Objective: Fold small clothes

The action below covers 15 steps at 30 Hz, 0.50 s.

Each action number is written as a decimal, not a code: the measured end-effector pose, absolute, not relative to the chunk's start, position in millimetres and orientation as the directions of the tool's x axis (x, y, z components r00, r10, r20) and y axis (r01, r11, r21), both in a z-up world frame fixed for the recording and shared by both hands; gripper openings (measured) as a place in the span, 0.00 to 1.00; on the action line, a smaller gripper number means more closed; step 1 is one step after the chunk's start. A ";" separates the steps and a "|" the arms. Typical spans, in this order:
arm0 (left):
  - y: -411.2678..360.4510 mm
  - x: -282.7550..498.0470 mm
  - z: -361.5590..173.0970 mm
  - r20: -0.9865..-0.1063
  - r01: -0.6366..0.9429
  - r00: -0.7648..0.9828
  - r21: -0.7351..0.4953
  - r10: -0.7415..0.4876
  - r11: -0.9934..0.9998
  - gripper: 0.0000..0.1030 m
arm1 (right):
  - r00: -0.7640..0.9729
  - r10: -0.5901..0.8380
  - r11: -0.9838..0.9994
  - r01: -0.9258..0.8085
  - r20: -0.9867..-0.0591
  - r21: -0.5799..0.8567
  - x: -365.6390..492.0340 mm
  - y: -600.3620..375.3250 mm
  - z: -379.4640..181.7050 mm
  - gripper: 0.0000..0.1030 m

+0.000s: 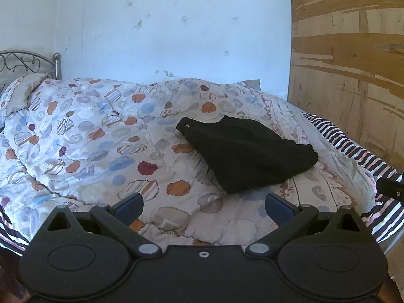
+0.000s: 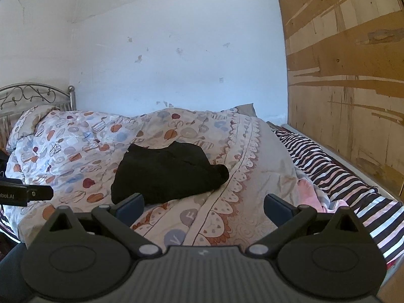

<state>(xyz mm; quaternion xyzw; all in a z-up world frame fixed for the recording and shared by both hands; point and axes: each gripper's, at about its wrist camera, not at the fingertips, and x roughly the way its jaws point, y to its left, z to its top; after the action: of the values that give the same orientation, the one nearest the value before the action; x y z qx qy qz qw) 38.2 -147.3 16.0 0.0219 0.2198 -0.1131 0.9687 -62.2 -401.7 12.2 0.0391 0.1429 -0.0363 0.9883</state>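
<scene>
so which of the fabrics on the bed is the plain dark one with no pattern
The black garment, bunched on top of the spotted quilt. The quilt has coloured circles and the sheet at the bed's edge is striped; only the garment is plain.

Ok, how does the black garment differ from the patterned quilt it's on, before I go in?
The black garment is plain dark; the patterned quilt is pale with coloured spots. The garment is a small bunched heap, while the quilt spreads across most of the bed. The garment lies on top; the quilt lies under it. Both are rumpled, and neither is gripped.
</scene>
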 end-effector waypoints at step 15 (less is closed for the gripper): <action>-147.1 42.7 12.4 -0.446 0.225 0.872 -0.004 -0.203 0.974 0.99 | 0.952 -0.049 0.995 0.071 -0.302 0.064 -53.3 -397.0 8.1 1.00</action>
<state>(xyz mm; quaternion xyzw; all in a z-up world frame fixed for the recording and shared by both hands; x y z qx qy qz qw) 42.7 -147.1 12.4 0.0242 0.2277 -0.1108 0.9671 -53.3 -397.0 8.1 0.0372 0.1517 -0.0303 0.9873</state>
